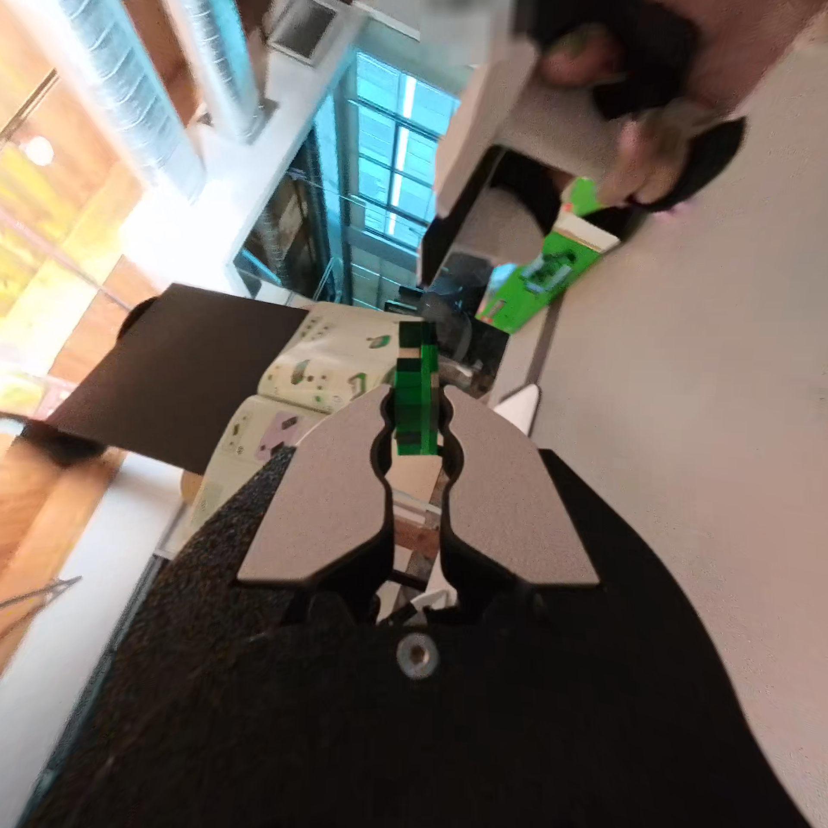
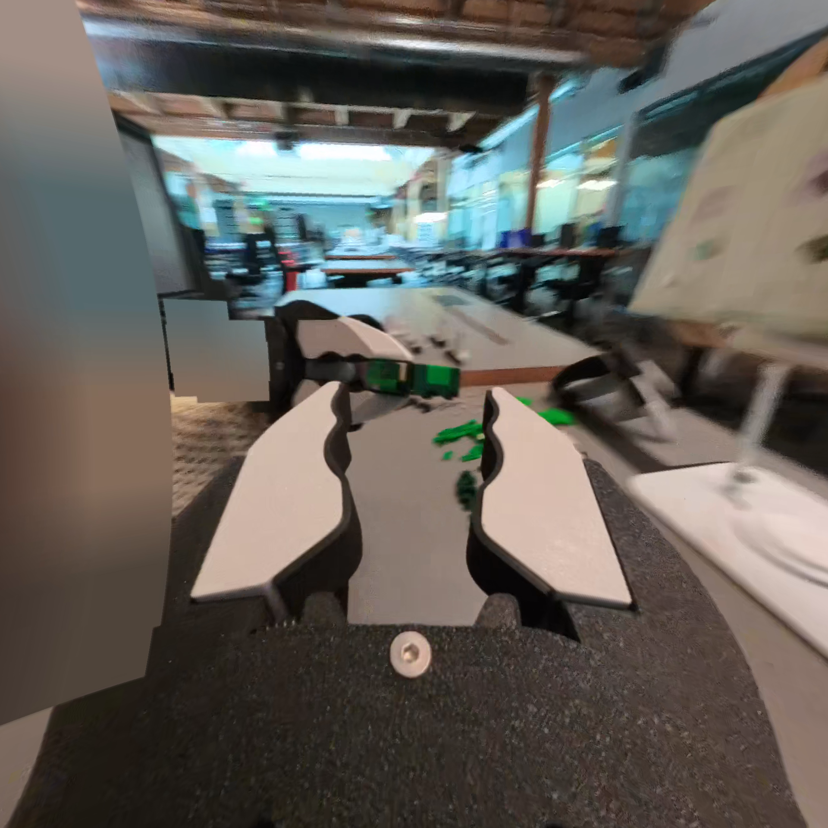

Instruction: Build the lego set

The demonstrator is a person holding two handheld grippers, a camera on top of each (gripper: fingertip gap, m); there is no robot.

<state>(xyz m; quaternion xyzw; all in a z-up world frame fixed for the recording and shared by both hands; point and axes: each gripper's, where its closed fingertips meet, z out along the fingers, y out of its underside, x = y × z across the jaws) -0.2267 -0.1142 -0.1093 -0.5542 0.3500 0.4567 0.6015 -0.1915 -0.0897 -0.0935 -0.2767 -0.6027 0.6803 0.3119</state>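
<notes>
My left gripper [image 1: 416, 394] is shut on a green lego assembly [image 1: 416, 394], a flat stack of light and dark green pieces with one tan piece, held in the air with the view rolled sideways. In the right wrist view the same left gripper [image 2: 403, 372] shows ahead, holding the assembly [image 2: 421, 378] level above the table. My right gripper [image 2: 414, 398] is open and empty, just short of the assembly. Loose green lego pieces [image 2: 461, 437] lie on the grey table [image 2: 403, 515] under my right fingers.
An open instruction booklet [image 1: 322, 358] stands behind the assembly; it also shows in the right wrist view [image 2: 739, 215]. A green lego box [image 1: 551, 269] lies on the table. A white stand base [image 2: 739, 528] sits at right. A person's hand [image 1: 645, 157] shows at upper right.
</notes>
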